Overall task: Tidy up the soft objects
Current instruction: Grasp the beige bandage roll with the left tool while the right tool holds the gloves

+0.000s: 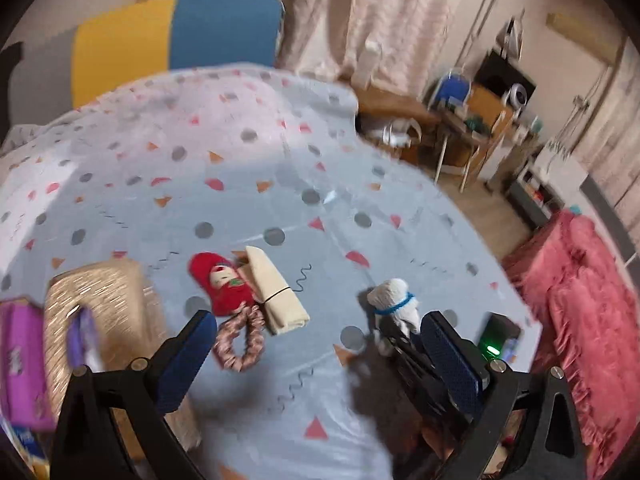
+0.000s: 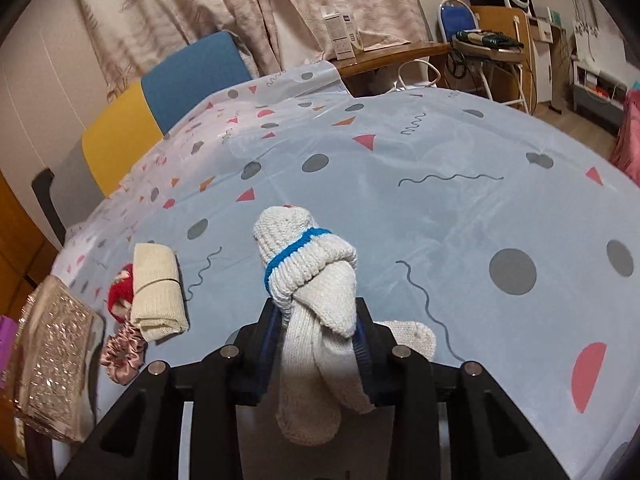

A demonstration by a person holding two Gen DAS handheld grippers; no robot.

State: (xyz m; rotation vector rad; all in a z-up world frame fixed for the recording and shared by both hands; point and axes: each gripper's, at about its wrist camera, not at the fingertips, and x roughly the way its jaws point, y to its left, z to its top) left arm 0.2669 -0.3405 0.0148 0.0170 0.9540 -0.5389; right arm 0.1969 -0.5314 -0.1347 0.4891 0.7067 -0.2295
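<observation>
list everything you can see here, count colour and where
knitted socks: one bundle, white with blue band, clamped in right gripper above the bed
folded cloth: one, cream, on bedsheet at left
red sock: one, red, touching the cloth
scrunchie: one, pink, nearer than the cloth
glitter bag: one, gold, bed's left edge
bedsheet: one, pale blue, patterned
chair: one, blue, far right
left gripper: open, empty
right gripper: shut on socks

Ribbed knit sock (image 2: 308, 264) (matt wool)
</observation>
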